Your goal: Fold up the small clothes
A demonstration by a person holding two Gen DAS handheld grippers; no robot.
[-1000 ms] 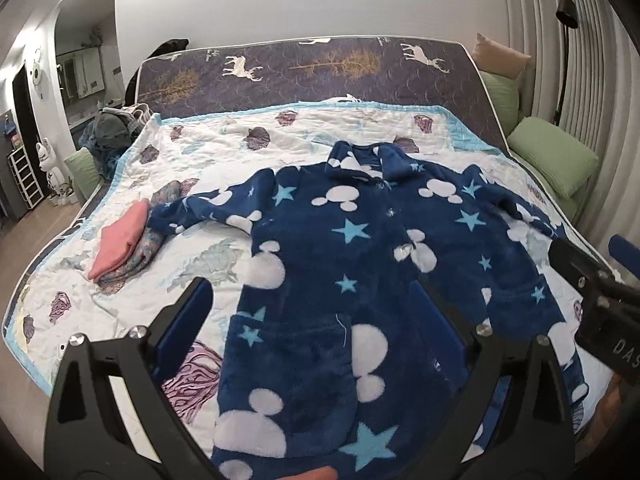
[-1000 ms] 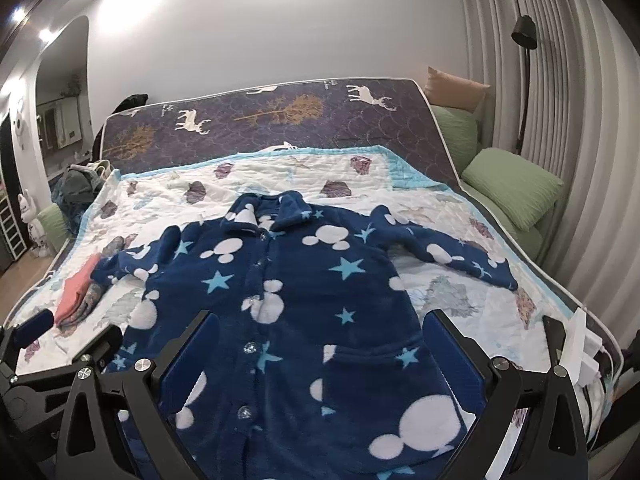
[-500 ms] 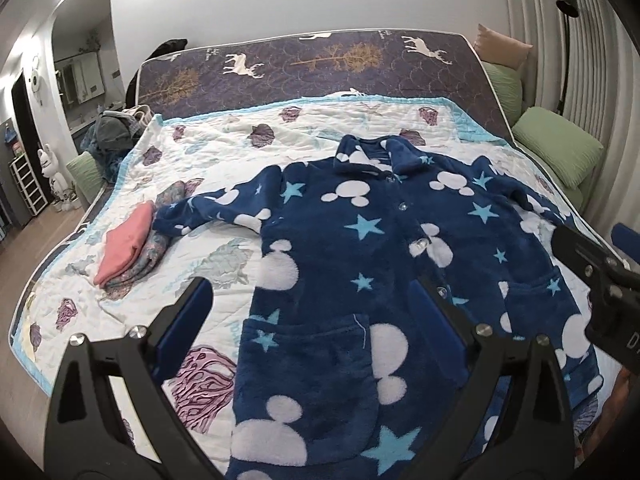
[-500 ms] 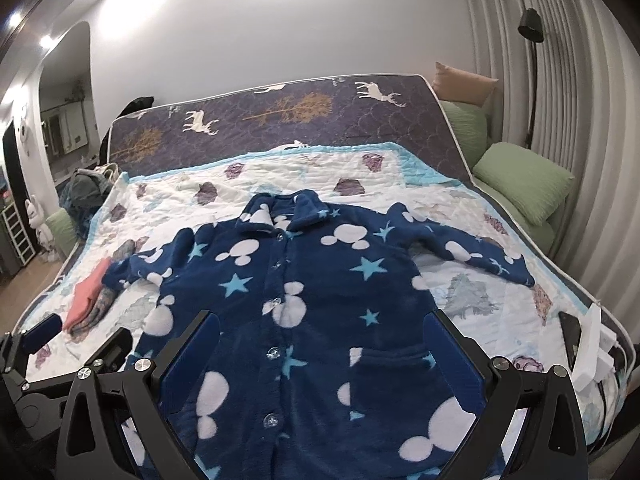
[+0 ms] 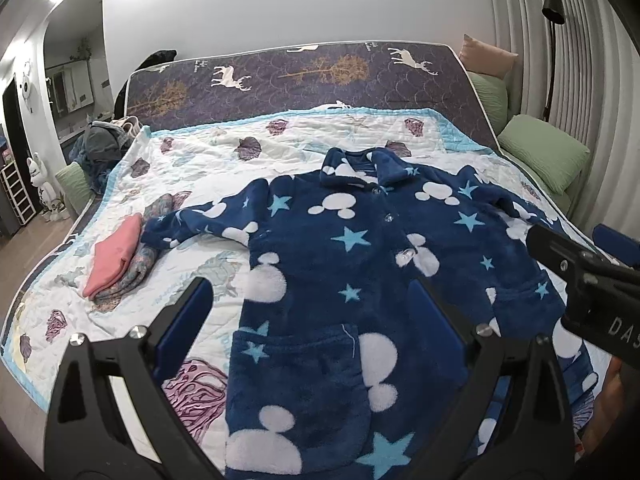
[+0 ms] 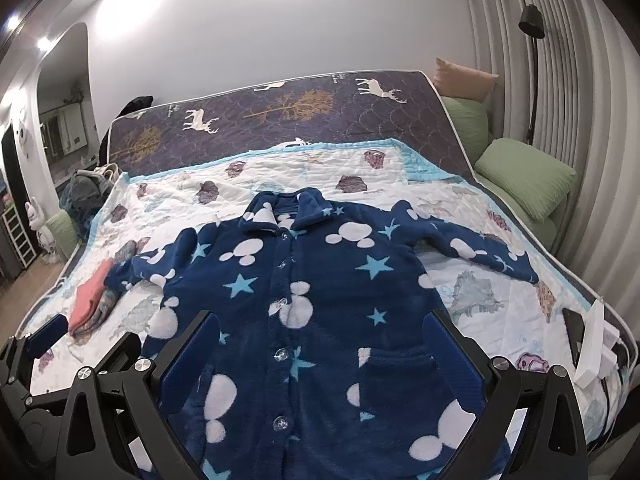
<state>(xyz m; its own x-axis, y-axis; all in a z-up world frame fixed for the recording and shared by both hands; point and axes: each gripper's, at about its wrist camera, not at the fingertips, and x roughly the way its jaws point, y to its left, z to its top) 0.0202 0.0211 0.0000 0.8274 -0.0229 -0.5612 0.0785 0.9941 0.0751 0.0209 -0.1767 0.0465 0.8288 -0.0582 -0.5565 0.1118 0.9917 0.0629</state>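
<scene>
A small navy fleece pyjama top (image 5: 344, 276) with white mouse heads and light blue stars lies buttoned and spread flat on the bed, sleeves out to both sides; it also shows in the right wrist view (image 6: 316, 296). My left gripper (image 5: 310, 320) hangs open and empty above the top's lower left part. My right gripper (image 6: 320, 348) hangs open and empty above its lower middle. The right gripper's body shows at the right of the left wrist view (image 5: 588, 276).
Folded pink and patterned clothes (image 5: 120, 258) lie stacked on the quilt (image 5: 192, 184) to the left. Green pillows (image 5: 544, 152) line the right side. A phone and white charger box (image 6: 592, 340) sit at the bed's right edge. A clothes heap (image 5: 100, 144) sits far left.
Both grippers have drawn back and risen from the top, so more of the bed and the whole garment shows. Both stayed open. The top has not moved.
</scene>
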